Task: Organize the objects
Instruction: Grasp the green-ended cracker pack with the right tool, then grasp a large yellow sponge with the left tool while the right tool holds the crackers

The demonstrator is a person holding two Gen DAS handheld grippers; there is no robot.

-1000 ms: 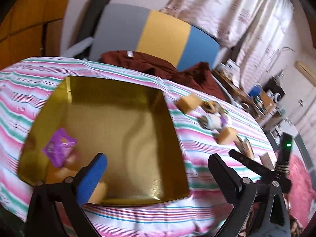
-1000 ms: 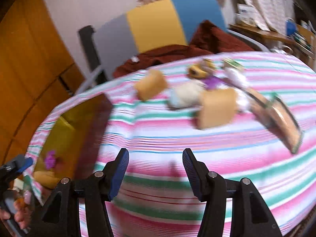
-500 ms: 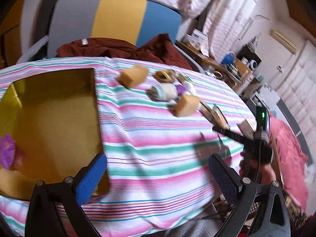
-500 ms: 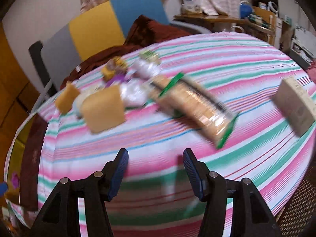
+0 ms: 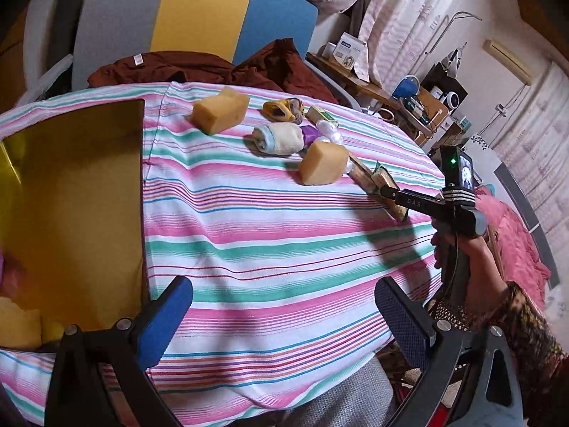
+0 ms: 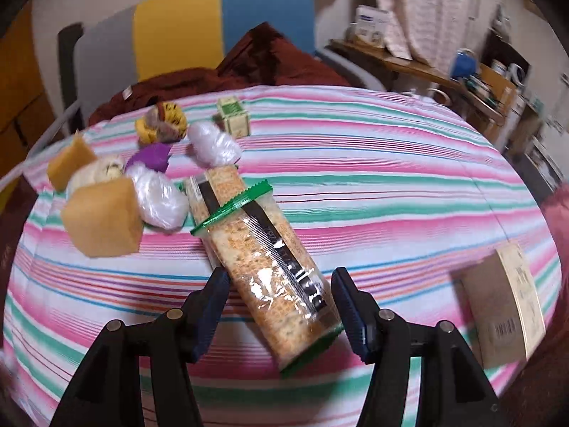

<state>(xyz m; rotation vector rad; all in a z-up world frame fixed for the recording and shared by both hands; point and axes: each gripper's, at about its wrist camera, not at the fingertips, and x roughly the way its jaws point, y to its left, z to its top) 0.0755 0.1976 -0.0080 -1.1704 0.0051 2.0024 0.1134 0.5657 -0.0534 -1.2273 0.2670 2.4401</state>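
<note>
My right tongs (image 6: pixel 279 309) are opening astride the cracker pack (image 6: pixel 263 252) running toward 11 o'clock; I should centre before squeezing, left tongs (image 5: pixel 284 323) open, empty.

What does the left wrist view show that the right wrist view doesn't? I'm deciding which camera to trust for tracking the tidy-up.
Only the left wrist view shows the gold tray, the open left tool above the tablecloth, and the person's hand carrying the right tool.

Only the right wrist view shows the cardboard box and the right tool, its jaws opening, astride the cracker pack without pressing it.

Both share the striped tablecloth, the two yellow sponges, the rolled sock and the chair.
</note>
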